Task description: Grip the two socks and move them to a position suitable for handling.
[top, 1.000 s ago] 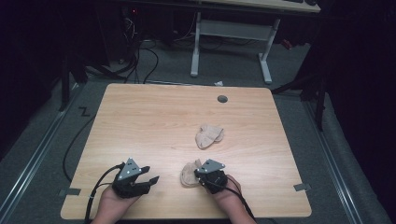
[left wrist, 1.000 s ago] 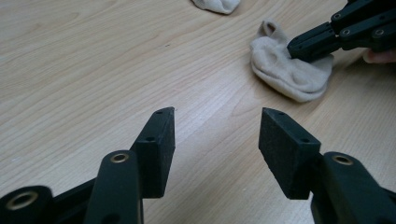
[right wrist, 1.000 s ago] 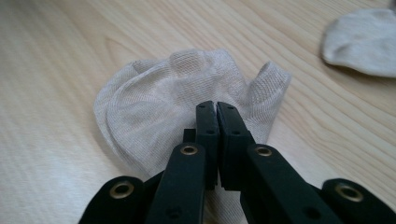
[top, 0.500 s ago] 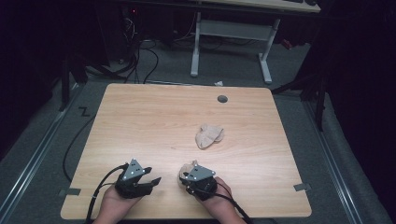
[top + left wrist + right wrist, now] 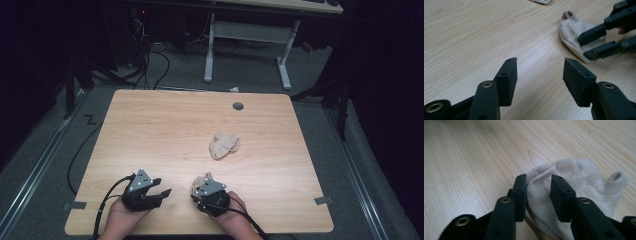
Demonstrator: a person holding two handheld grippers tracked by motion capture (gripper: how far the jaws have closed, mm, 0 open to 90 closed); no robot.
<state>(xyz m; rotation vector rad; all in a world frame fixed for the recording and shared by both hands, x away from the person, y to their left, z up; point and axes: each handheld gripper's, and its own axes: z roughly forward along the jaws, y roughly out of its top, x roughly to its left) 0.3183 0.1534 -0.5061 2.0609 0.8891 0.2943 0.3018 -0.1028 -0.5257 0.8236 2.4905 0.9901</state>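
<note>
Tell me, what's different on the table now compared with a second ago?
The right gripper slid toward the person's edge of the table, dragging the near sock with it; its jaws straddle the cloth, partly closed. The left gripper, open, barely shifted. The far sock stayed put.

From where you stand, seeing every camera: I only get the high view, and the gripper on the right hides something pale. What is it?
Observer: A beige sock, lying crumpled on the table.
Operator: Has that gripper grabbed it?
Observer: The right gripper has its jaws part open, with a fold of sock between them; not clamped.
Operator: And the other one?
Observer: The left gripper is open over bare wood, with nothing between its jaws.
</note>
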